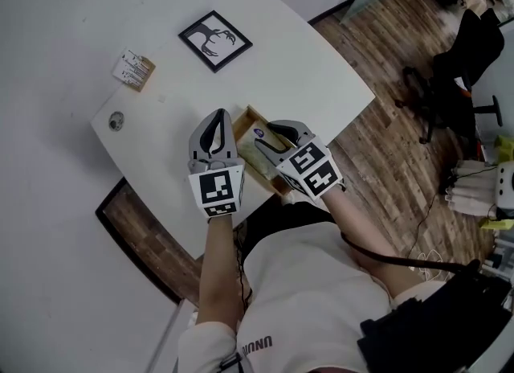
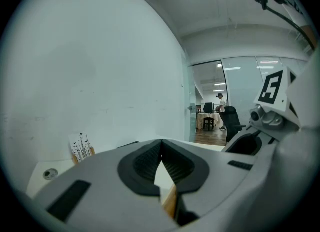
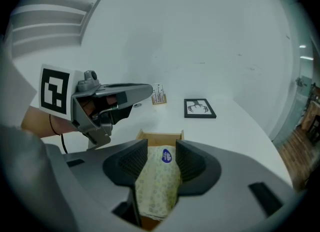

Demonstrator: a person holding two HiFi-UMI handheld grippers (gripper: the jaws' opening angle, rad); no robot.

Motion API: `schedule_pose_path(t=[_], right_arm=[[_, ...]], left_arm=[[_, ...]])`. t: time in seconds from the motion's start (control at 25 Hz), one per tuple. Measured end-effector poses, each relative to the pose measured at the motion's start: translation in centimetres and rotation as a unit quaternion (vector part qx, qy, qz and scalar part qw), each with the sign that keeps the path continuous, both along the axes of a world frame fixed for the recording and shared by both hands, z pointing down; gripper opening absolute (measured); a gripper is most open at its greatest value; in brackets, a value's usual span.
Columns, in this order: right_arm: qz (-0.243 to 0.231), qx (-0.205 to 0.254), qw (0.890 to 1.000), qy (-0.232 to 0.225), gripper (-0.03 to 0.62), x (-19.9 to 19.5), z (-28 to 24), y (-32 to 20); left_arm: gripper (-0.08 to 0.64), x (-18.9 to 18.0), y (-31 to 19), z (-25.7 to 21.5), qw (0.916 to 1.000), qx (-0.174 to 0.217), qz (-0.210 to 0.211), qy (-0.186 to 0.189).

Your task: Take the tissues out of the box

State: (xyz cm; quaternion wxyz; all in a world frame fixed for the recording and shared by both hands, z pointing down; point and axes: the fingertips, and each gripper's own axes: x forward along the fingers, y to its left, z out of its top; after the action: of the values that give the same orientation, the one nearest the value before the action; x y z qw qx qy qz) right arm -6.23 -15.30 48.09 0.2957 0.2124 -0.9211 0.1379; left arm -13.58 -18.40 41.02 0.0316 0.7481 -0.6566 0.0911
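A shallow wooden box sits near the front edge of the white table. In it lies a pale patterned tissue pack with a blue sticker. My right gripper hovers over the pack. In the right gripper view its jaws stand open, with the tissue pack and the box's far wall showing between them; the pads are not pressing on the pack. My left gripper is just left of the box, shut with nothing in it; its tips meet.
A black-framed picture lies at the table's far side. A small card stand and a round grommet are at the far left. The table edge runs close to the person's body. An office chair stands on the wood floor to the right.
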Motion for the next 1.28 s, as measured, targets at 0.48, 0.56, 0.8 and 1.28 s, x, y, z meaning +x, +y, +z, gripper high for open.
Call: schedule_pose_path(t=[0.48,0.56,0.8,1.28], right_arm=[[-0.011,-0.022,0.998,0.062,0.201,-0.8,3.4,1.1],[-0.014,-0.025,0.997,0.068,0.202,-1.0,3.4,1.5],[-0.022,-0.034,0.995,0.087,0.206,-1.1,4.3,2.0],[-0.023,-0.036,0.992,0.121,0.205,-1.1,5.3,2.0]], left_arm=[[0.014,-1.0,-0.4,1.8,0.9999,-0.014,0.001,0.003],[0.014,-1.0,-0.3,1.9,0.9998,-0.017,0.003,0.004],[0.014,-1.0,-0.4,2.1,0.9997,-0.022,0.005,0.007],[0.014,-1.0,-0.5,2.5,0.9995,-0.028,0.005,0.013]])
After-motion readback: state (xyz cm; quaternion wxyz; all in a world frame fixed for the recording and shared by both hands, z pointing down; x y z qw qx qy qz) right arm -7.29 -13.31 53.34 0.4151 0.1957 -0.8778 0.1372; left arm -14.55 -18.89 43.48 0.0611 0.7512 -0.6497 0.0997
